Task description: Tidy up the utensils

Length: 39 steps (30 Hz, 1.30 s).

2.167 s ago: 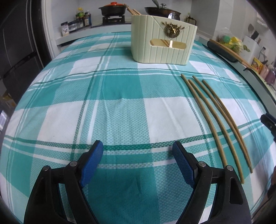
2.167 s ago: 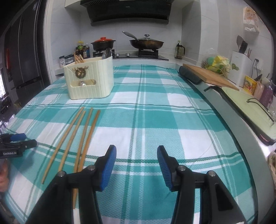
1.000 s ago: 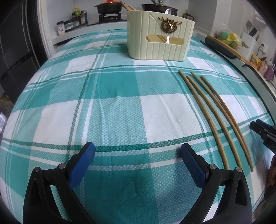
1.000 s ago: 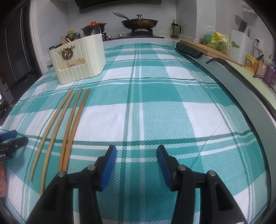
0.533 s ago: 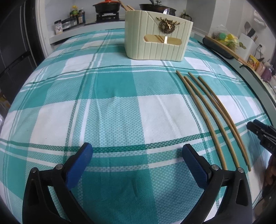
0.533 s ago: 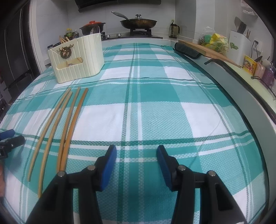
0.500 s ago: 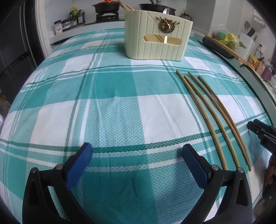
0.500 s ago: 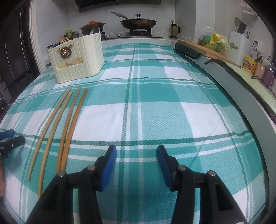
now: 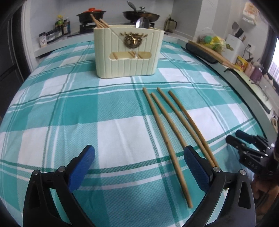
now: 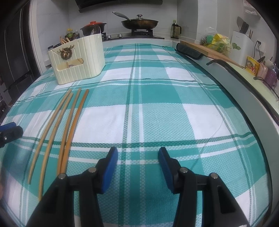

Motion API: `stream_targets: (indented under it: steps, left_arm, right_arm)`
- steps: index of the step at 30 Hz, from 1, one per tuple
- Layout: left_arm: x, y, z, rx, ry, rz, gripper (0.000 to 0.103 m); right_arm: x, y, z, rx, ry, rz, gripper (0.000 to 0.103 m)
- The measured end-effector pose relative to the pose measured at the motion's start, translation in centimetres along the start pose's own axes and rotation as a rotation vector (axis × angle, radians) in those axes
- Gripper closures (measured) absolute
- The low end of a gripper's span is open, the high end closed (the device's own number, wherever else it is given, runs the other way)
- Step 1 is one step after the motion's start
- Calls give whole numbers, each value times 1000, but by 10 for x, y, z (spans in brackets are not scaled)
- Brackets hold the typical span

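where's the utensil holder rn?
The holder stands at the far end of the plaid cloth: centre-top in the left wrist view, upper left in the right wrist view, just beyond the far tips of the four chopsticks.

A teal plaid tablecloth (image 10: 157, 108) covers the table (behind it, a lidded frying pan (image 10: 139, 23) and red-lidded pot (image 9: 91, 14)).

Both tools match: the left gripper (image 9: 139, 158) and the right gripper (image 10: 138, 157) each have glossy black plastic arms with angular cut-outs, silver round rivets at the joints, and blue, finely textured pads (image 10: 109, 165) facing inward. The right gripper's side carries faint embossed lettering.
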State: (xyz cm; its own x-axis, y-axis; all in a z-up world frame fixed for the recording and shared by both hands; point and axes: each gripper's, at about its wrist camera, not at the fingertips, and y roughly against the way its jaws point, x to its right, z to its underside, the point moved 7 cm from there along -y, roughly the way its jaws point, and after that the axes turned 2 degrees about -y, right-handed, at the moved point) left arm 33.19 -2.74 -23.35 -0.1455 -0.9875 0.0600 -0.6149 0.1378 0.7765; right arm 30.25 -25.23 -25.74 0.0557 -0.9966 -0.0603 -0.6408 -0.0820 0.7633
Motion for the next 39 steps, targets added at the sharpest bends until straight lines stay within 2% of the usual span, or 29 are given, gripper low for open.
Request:
stream_targets:
  steps: [2,5,6,9,10,11,14,15,17,20,21,22,26,28,30,34,36,37,38,39]
  left_arm:
    - [6,-11,-1,-24,-20,-34,8]
    - [15,-24,1,-55,-53,-37,20]
    - [17,-29,2,-67,-68,-46,20]
    - [20,-29,-1,-51,-84,-44,28]
    - [20,-27,-1,-47,-80,-40,38]
    - [20,-26,-1,-40,-81,-42,47]
    - [21,-23,0,-21,-99,-65,68]
    - [22,-22,0,-18,-107,-74,71]
    - [23,-20,0,-13,-116,-92,90]
    - [21,-17,3,-16,-117,-108,98]
    - [19,-15,5,-16,-117,-116,98]
    - [16,-13,7,-14,-118,-129,98]
    - [-7,-3,17,-27,-80,-202,98]
    - [-24,4,24,-39,-49,-228,98]
    - [-42,11,33,-51,-19,-248,98]
    - [-68,25,47,-65,38,-235,96]
    - [-73,30,51,-67,59,-202,86]
    - [-75,33,52,-66,64,-191,71]
    - [-76,35,52,-64,67,-182,56]
    - [-77,38,52,-59,68,-173,52]
  right_arm:
    - [0,0,0,0,-1,-2,53]
    - [0,0,0,0,-1,-1,53]
    - [0,0,0,0,-2,-3,53]
    - [1,1,0,6,-13,-13,53]
    - [2,3,-1,14,-22,-19,53]
    - [2,6,-2,27,-27,-37,53]
    - [-22,16,-8,53,-31,-231,53]
    - [-33,16,-11,44,-12,-267,55]
    - [-57,9,-17,6,36,-313,67]
    - [-81,-9,-26,-40,76,-324,79]
    - [-86,-16,-26,-59,93,-309,87]
    - [-92,-22,-26,-82,105,-305,90]
    - [-100,-23,-25,-90,166,-238,92]
    - [-91,-26,-22,-106,142,-179,96]
    - [-76,-23,-19,-99,107,-139,96]
    - [-53,-11,-7,-98,71,-86,96]
    - [-49,-6,-4,-96,74,-88,94]
    - [-48,-5,-3,-100,79,-94,91]
    - [-48,-4,-2,-100,82,-102,81]
    - [-47,-1,-1,-96,82,-106,70]
